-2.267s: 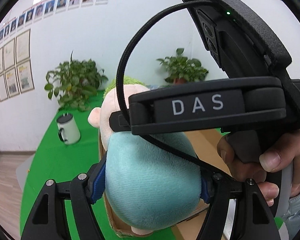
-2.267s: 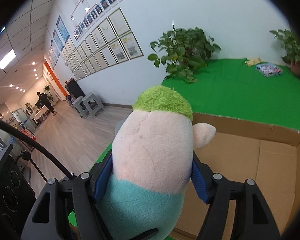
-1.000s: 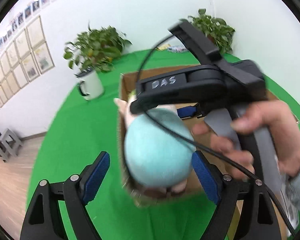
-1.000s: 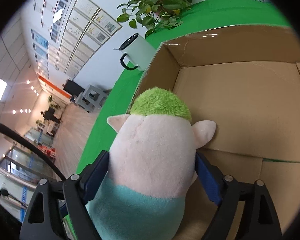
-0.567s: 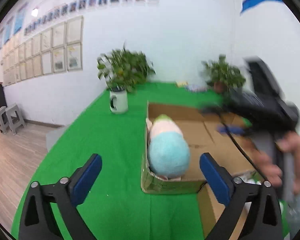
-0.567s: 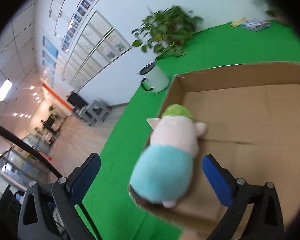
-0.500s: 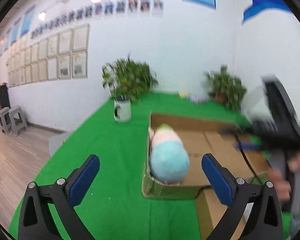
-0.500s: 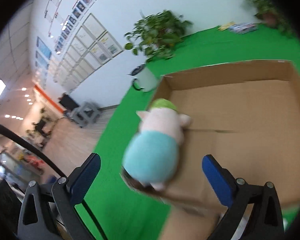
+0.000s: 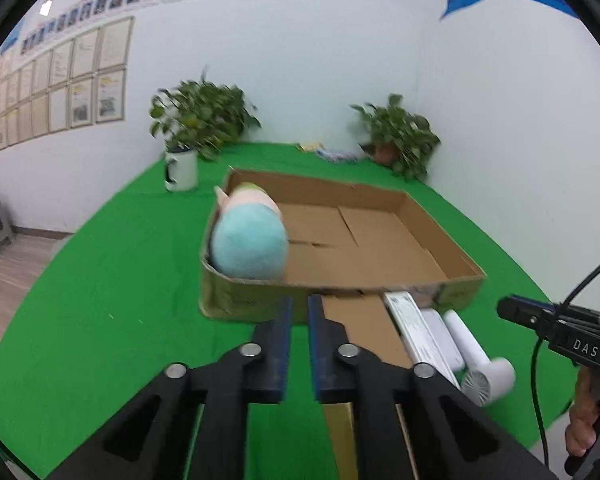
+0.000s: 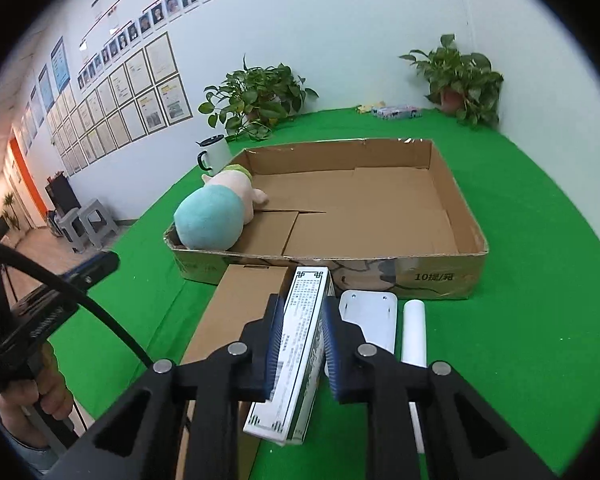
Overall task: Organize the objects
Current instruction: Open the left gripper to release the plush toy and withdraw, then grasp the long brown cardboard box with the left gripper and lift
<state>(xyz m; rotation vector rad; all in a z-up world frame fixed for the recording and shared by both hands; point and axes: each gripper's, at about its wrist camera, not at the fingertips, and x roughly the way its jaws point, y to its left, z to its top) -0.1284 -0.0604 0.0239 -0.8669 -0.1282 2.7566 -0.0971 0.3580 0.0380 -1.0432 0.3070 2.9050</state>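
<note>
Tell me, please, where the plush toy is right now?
In both wrist views the plush toy lies inside the cardboard box, in its near-left corner, against the left wall.

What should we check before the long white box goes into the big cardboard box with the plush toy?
1. Right gripper shut on the long white box: ok.
2. Grip near the box's middle: ok, though whether it is firm, cannot tell.
3. Free floor in the cardboard box: ok, most of it is bare.
4. Plush toy out of the way: ok, it lies in the near left corner.
5. Left gripper clear of the path: ok, it is shut on nothing, in front of the cardboard box.
6. White handheld fan beside the white box will not be dragged: cannot tell.
</note>
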